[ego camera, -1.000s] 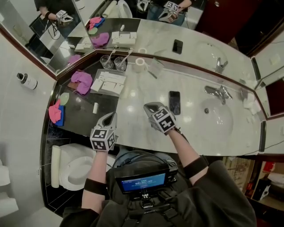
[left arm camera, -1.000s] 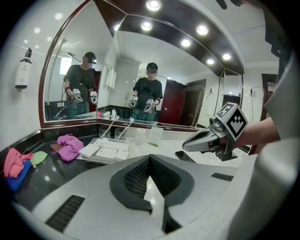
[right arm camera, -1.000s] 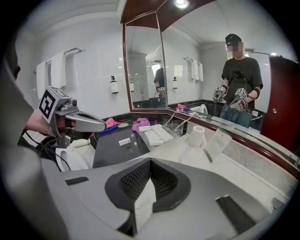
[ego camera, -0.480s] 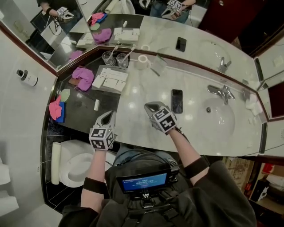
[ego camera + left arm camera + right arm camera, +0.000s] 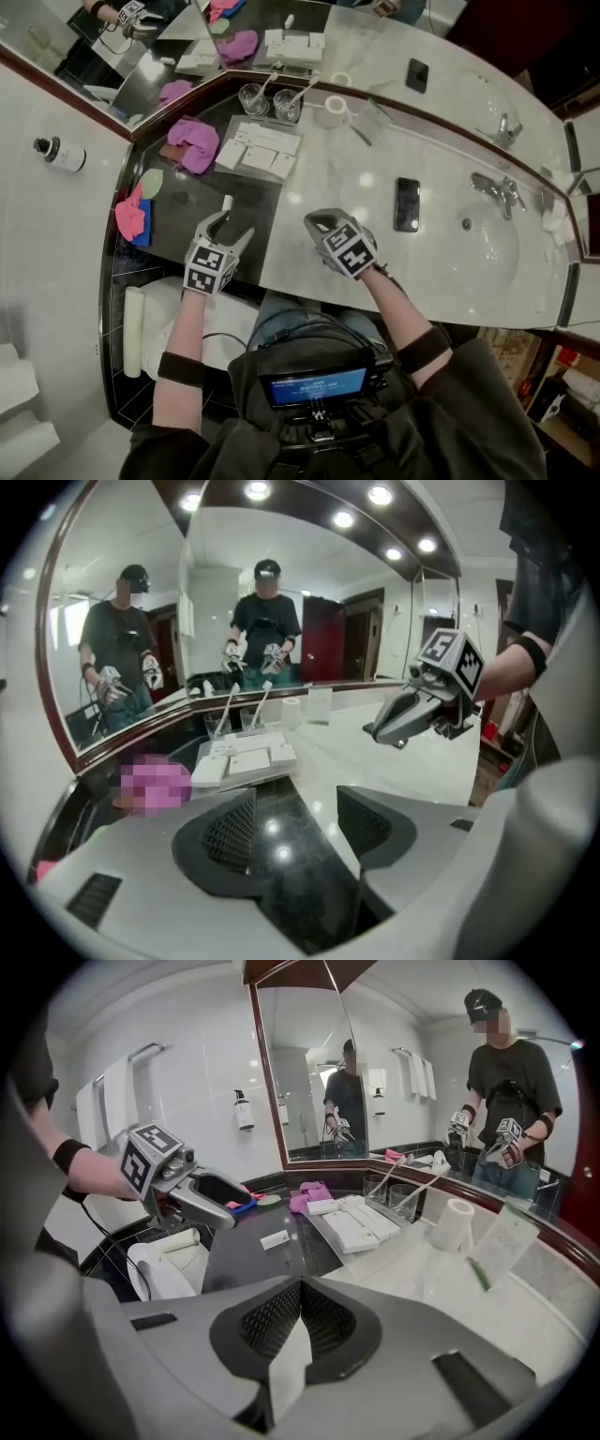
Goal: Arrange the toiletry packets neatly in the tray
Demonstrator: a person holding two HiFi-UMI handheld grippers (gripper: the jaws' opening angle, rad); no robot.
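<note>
While the left gripper hovered just short of the 1 loose packet on the dark counter, its empty jaws had just been opening. The right gripper was pressed together. Likely next: straddle the packet, pinch it, carry it to the tray.

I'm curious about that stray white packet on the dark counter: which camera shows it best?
The right gripper view: the small white rectangular packet lies whole and clear on the black counter. The head view shows it tiny, from above. The left gripper view does not show it.
</note>
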